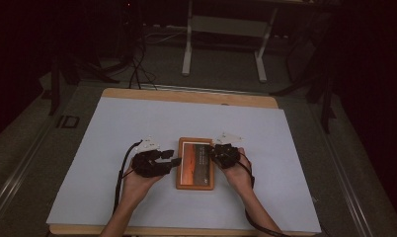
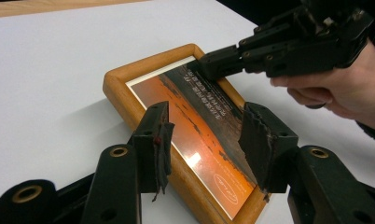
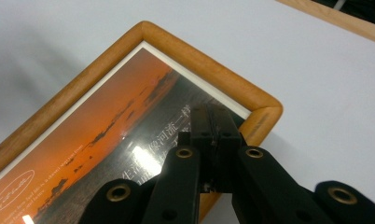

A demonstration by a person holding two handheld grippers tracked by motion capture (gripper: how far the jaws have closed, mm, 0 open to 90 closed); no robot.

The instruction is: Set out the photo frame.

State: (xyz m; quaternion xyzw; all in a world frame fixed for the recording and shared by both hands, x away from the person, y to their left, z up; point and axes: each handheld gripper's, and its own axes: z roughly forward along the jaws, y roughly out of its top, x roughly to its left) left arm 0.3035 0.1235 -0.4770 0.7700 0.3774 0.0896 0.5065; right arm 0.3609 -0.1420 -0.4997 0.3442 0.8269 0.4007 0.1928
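Lying flat at the centre of the white sheet, the rounded wooden picture frame has glossy glass. The left gripper straddles its lower edge, jaws spread; the right gripper, pressed together, rests on the glass.

Picture frame flat on table sheet, between left claw and right claw.

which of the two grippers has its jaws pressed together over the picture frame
The right gripper: its jaws meet with no gap above the picture frame glass. The left gripper has its jaws apart, straddling the frame's near end.
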